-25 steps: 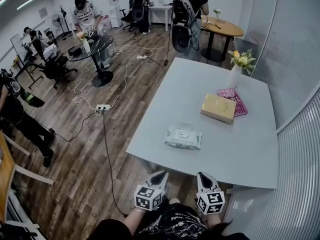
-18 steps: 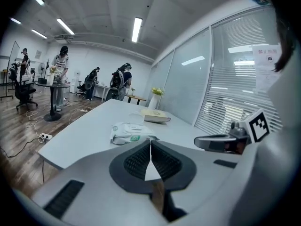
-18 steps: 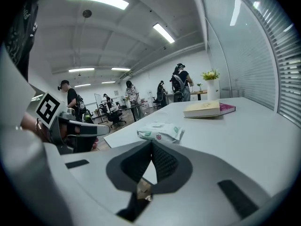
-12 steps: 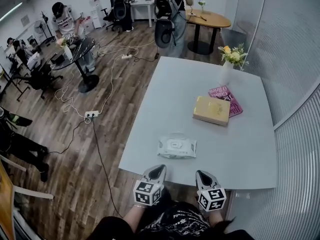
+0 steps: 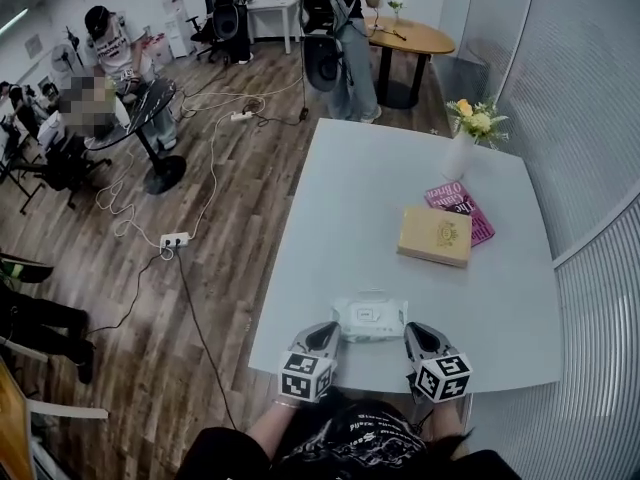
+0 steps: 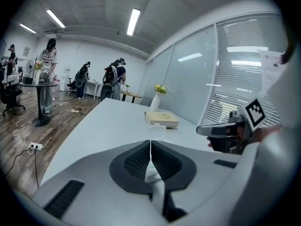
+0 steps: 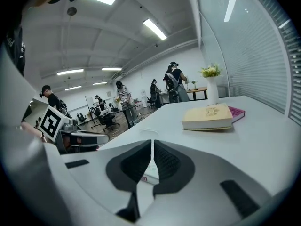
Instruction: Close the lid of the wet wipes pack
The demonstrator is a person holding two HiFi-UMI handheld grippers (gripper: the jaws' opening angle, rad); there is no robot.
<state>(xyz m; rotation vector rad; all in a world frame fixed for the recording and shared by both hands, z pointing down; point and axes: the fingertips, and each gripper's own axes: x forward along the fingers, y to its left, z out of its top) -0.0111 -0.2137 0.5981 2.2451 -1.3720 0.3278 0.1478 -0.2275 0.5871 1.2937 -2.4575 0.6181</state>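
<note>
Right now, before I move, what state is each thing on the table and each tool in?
Wet wipes pack, lying flat, face up.
Lid, open, flap standing up.
Left tool, shut, empty.
Right tool, shut, empty.
Yellow book, closed, lying flat.
Pink book, closed, lying flat.
Vase, upright, holding flowers.

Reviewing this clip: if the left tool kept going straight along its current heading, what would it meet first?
Most likely the wipes pack, lying on the table just ahead of the left tool, whose jaws are together. Nothing else shows between them, though depth is uncertain.
</note>
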